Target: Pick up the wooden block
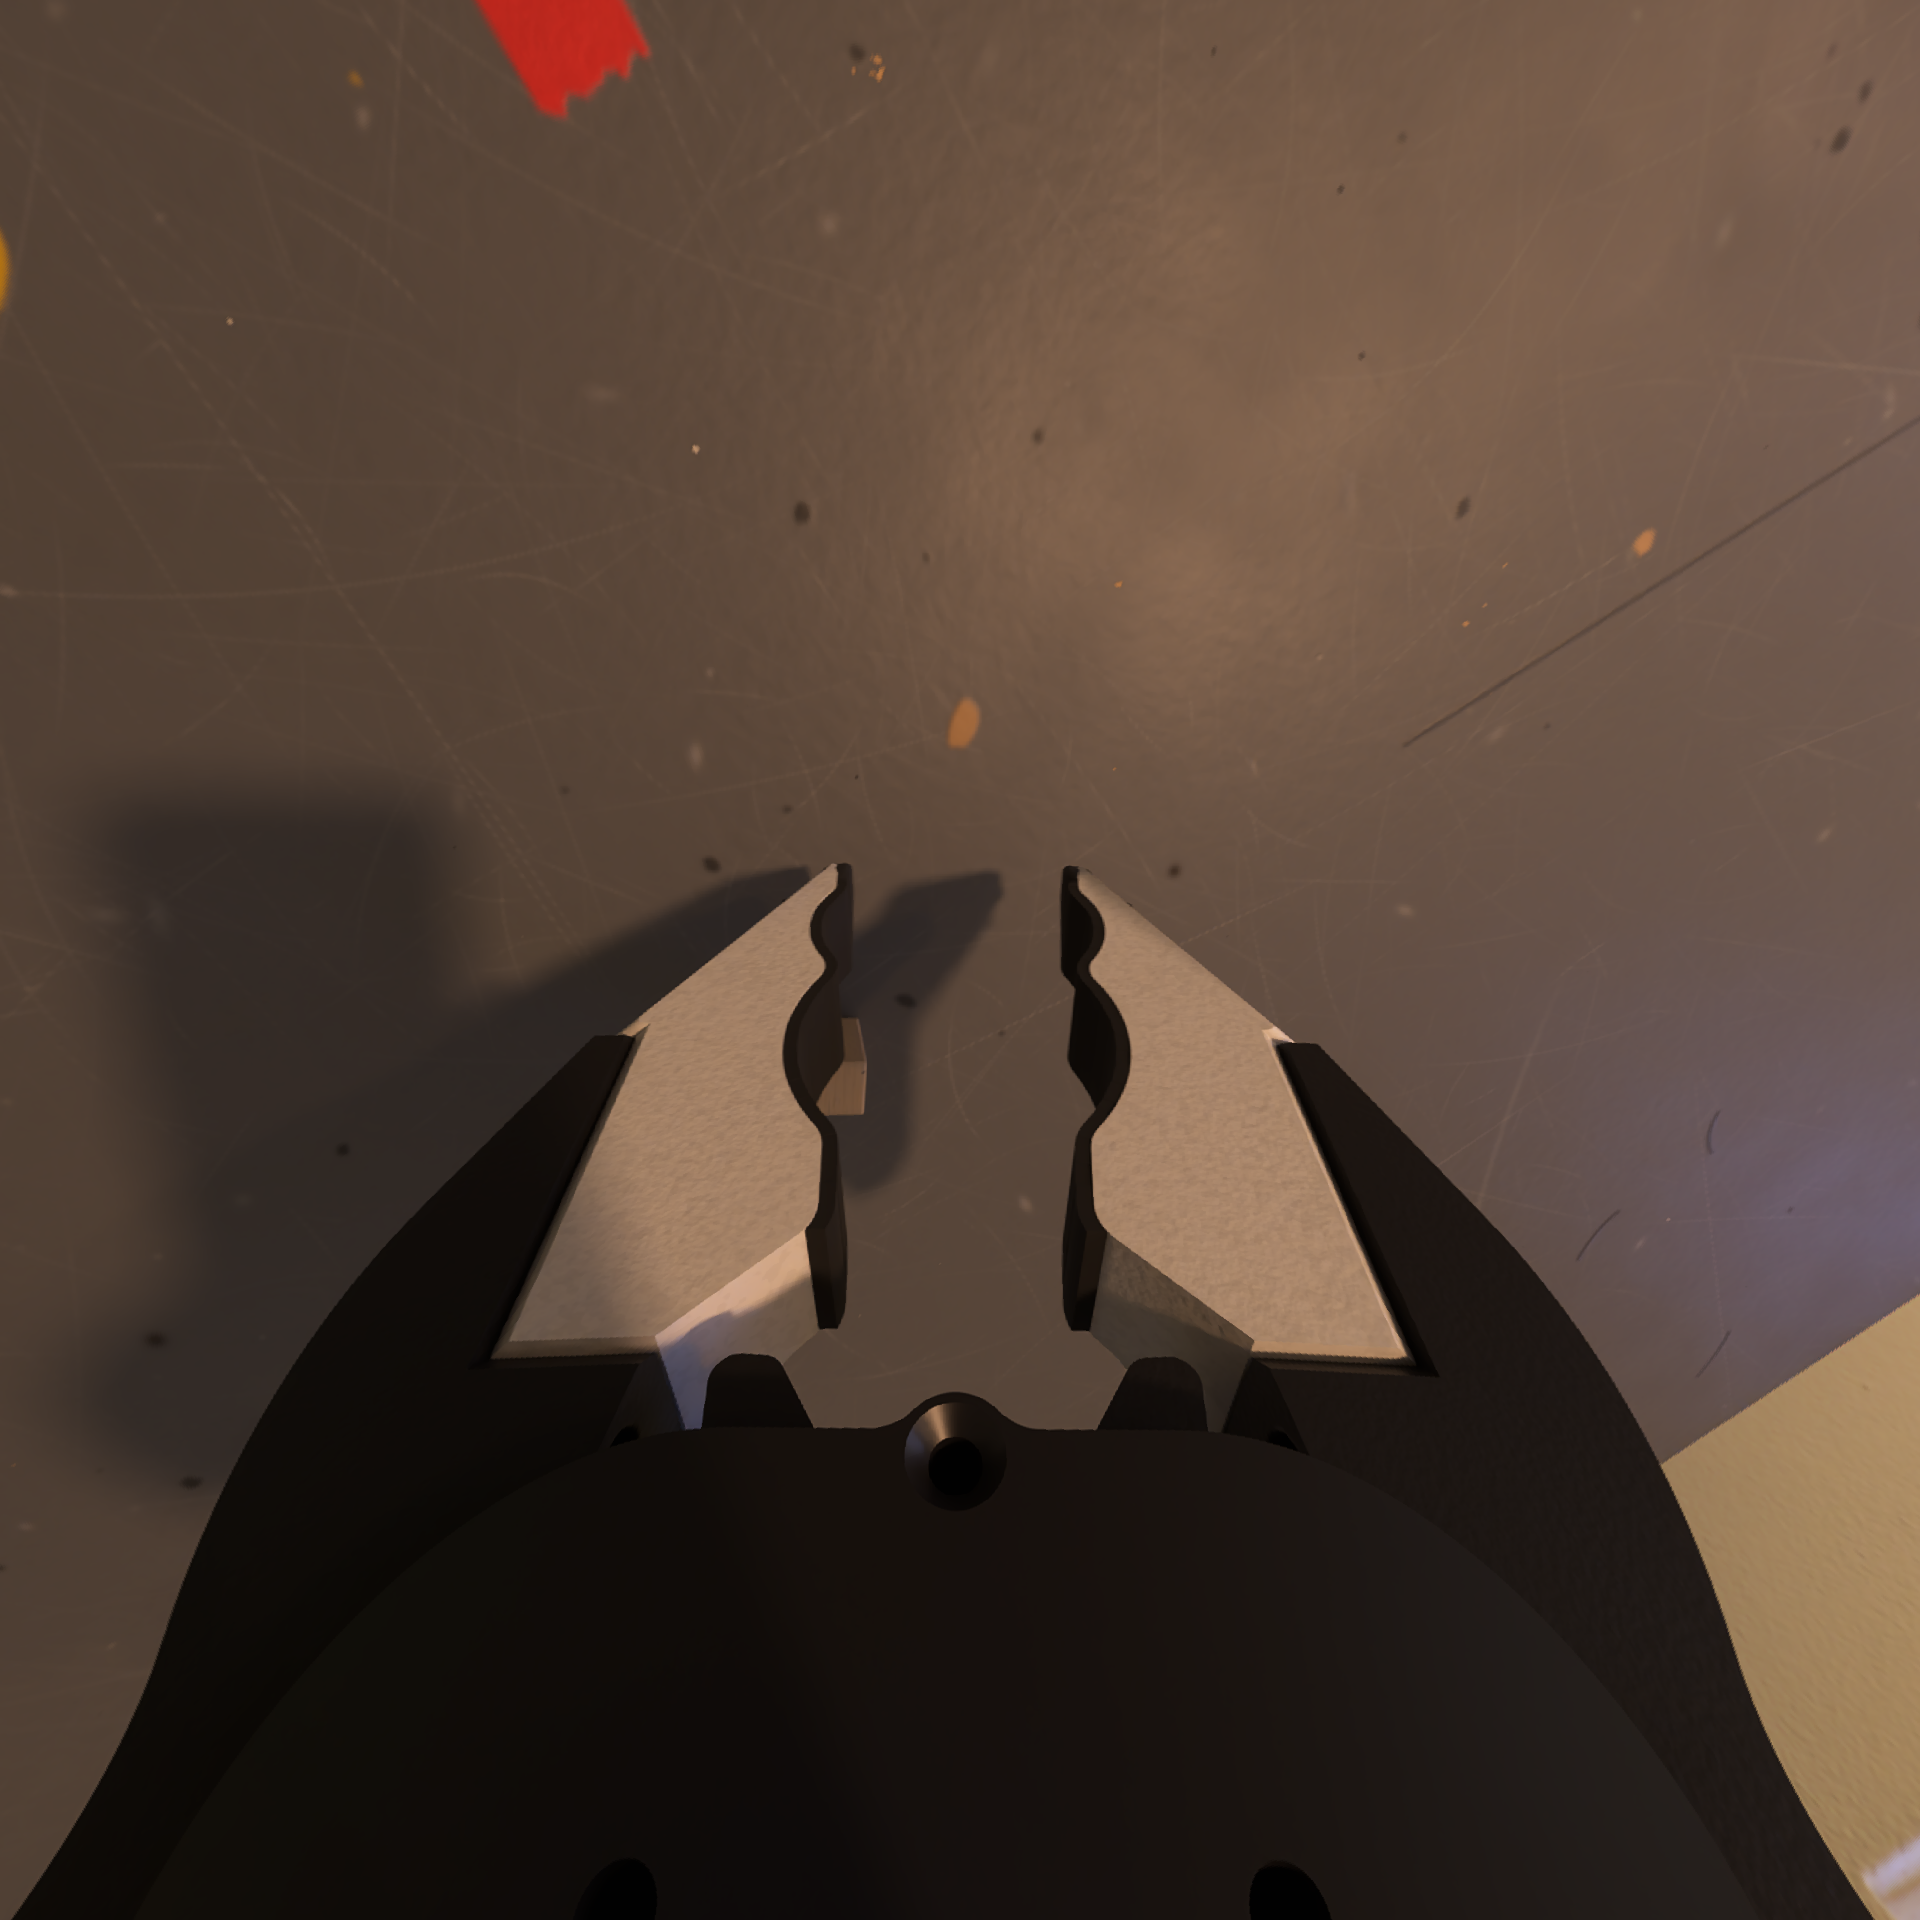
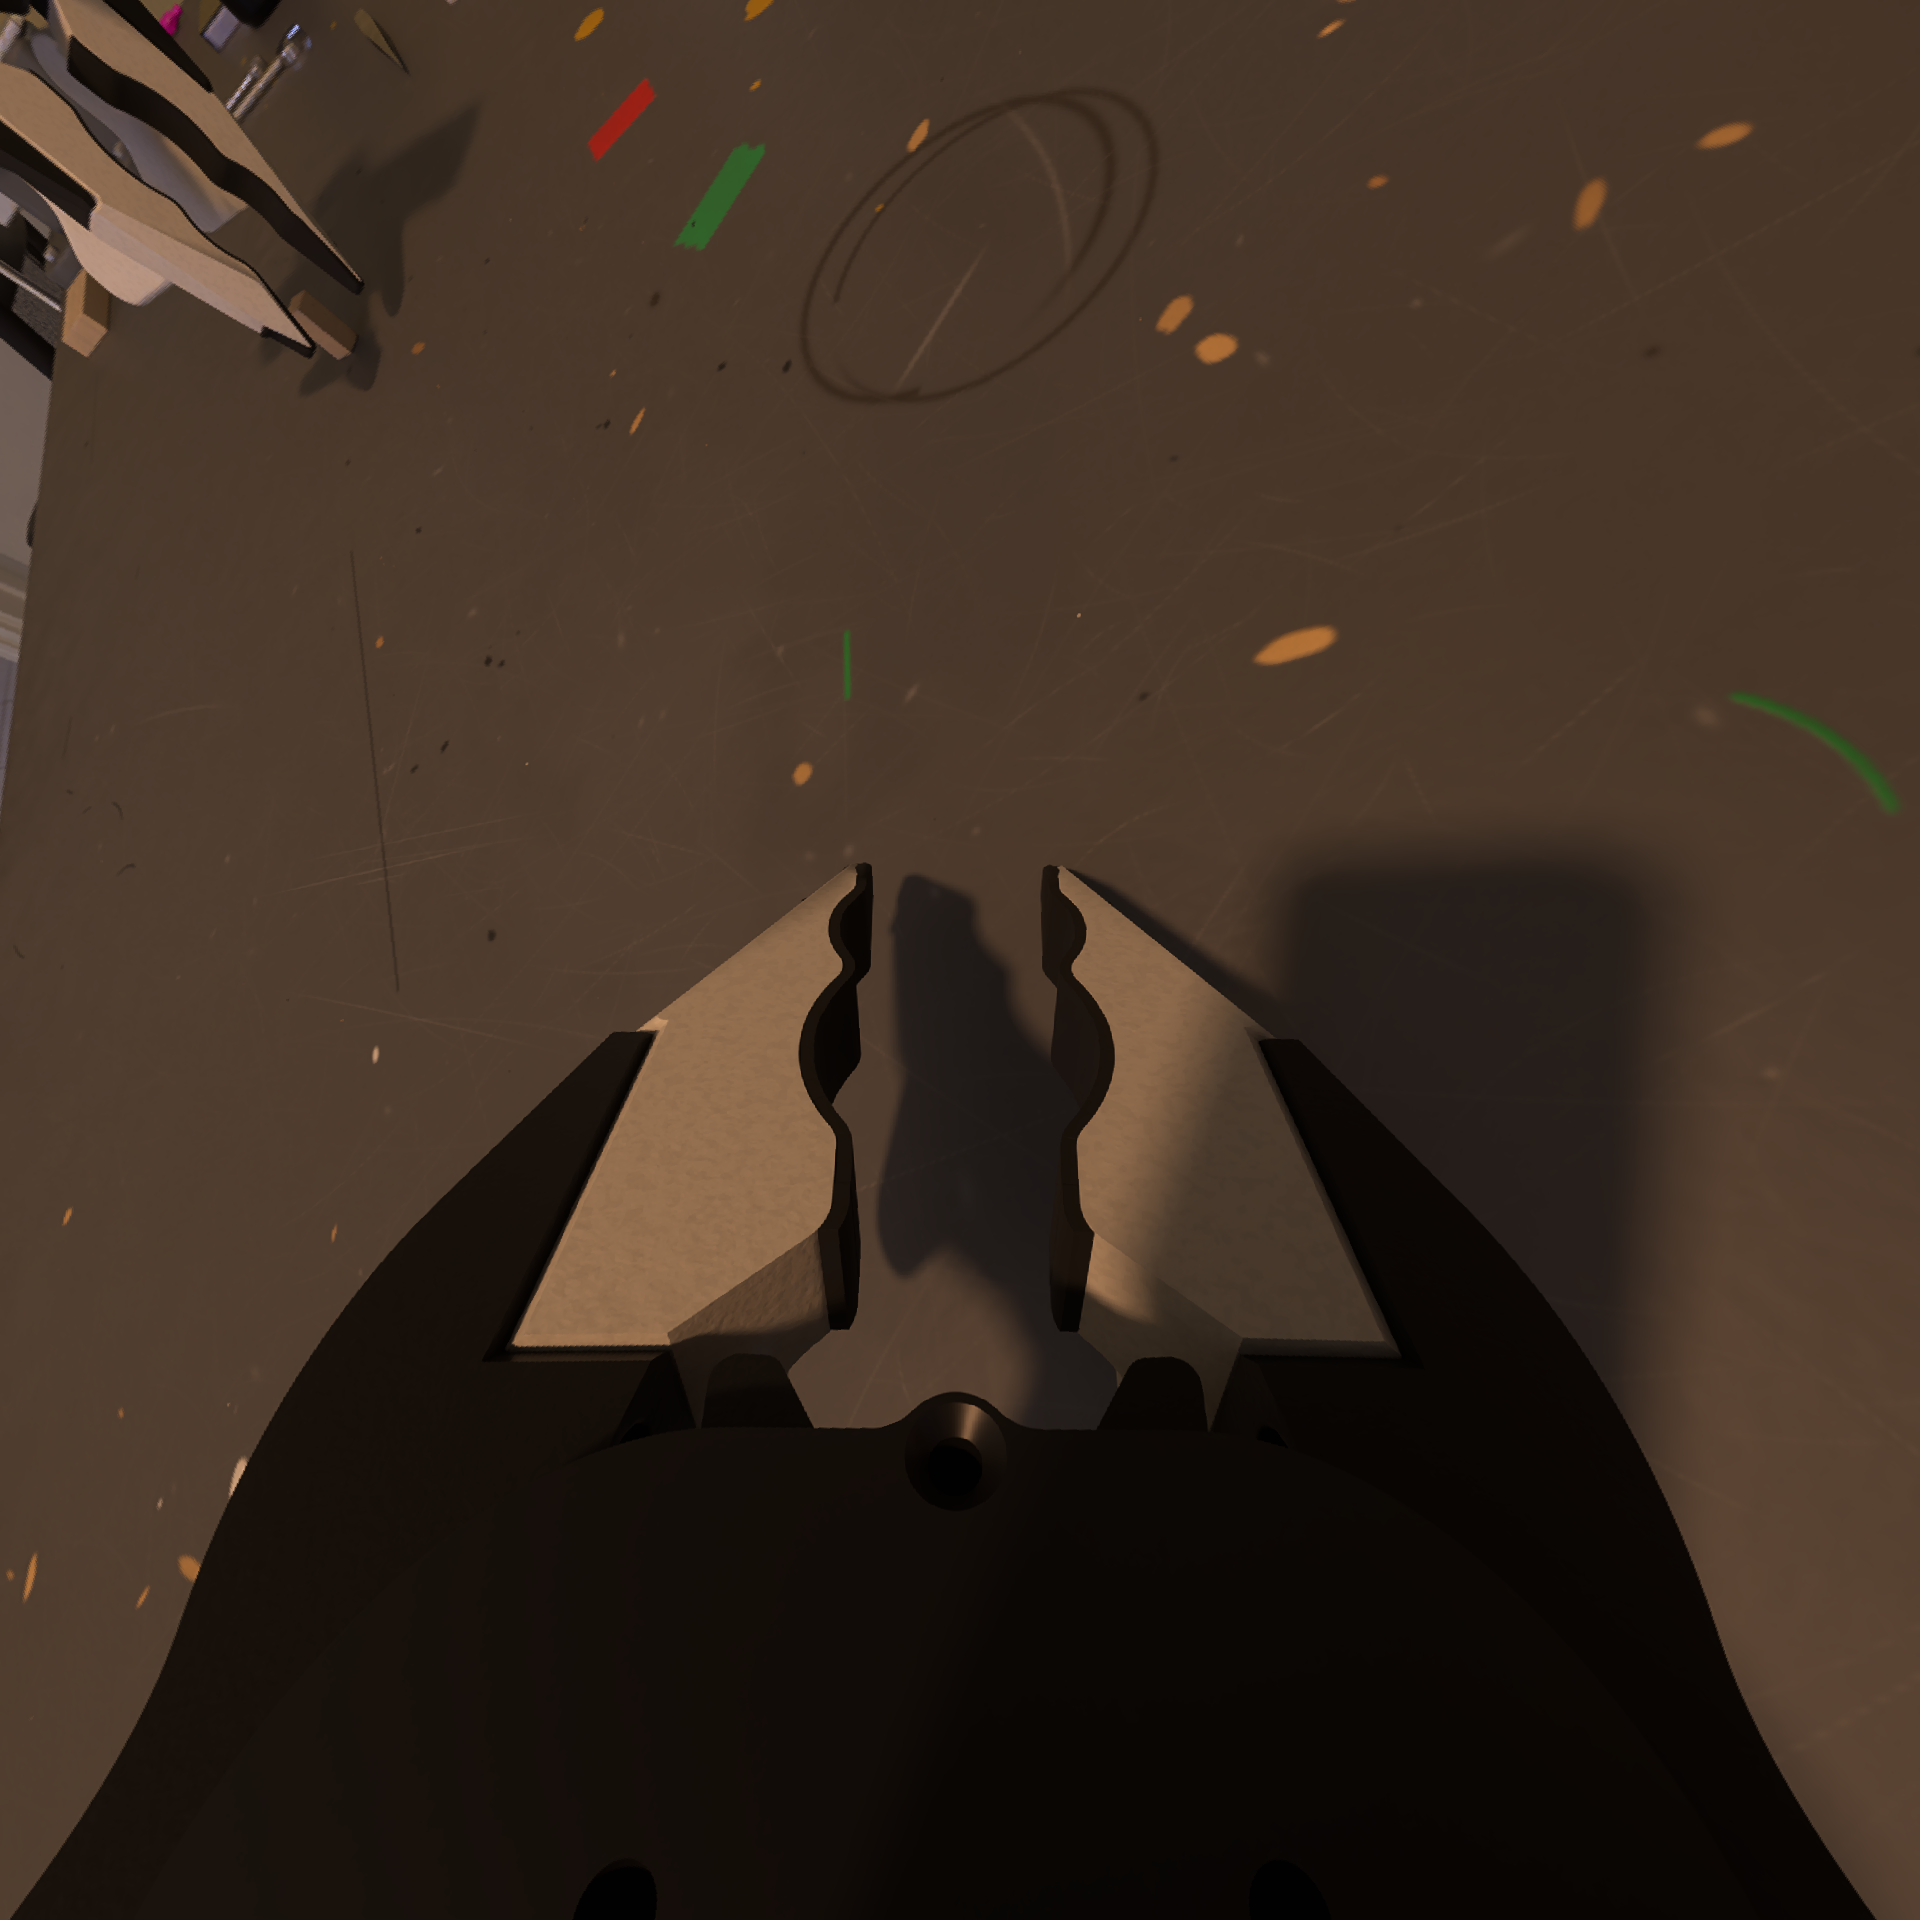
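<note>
The wooden block (image 1: 850,1075) is a small tan piece lying on the dark scratched table (image 1: 1143,520). In the left wrist view it shows in the gap of my left gripper (image 1: 956,878), against the inner side of the left finger, which hides most of it. The jaws stand apart and do not clamp it. In the right wrist view the left gripper (image 2: 332,312) is far off at the top left, with the block (image 2: 335,335) at its fingertips. My right gripper (image 2: 956,873) is open and empty above bare table.
Red tape (image 1: 566,47) lies far ahead of the left gripper. The table's edge (image 1: 1766,1392) runs at the lower right there. In the right wrist view there are red tape (image 2: 621,117), green tape (image 2: 720,195), a ring-shaped scuff (image 2: 977,244) and small tools (image 2: 260,73).
</note>
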Action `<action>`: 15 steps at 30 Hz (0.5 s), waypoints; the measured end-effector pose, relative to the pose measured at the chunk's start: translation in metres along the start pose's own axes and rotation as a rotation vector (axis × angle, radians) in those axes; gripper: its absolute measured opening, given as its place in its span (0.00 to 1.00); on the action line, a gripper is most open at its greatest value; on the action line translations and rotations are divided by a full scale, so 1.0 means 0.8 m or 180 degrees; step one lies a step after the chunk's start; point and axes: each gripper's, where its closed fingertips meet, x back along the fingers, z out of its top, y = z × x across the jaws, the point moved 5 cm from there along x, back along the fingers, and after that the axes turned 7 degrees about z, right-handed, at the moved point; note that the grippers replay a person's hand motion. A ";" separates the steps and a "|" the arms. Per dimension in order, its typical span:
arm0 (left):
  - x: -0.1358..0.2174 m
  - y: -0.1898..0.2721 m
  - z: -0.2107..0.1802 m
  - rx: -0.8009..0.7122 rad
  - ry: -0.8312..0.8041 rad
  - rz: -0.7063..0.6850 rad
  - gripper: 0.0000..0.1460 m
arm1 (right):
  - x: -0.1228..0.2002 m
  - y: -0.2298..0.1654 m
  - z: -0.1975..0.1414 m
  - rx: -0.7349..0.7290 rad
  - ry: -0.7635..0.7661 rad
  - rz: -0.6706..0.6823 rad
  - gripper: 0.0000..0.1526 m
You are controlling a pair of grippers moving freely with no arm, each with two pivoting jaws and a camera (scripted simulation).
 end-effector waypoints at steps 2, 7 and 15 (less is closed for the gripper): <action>0.000 0.002 0.003 0.0003 0.0049 -0.0038 0.21 | 0.000 0.000 0.000 -0.0002 0.0001 0.0002 0.21; 0.001 0.000 0.005 -0.0019 0.0117 0.0016 0.12 | 0.000 0.000 0.000 -0.0005 0.0002 0.0005 0.21; 0.023 -0.047 0.010 0.0113 0.0299 0.0794 0.02 | 0.000 0.001 0.000 -0.0039 0.0000 0.0028 0.21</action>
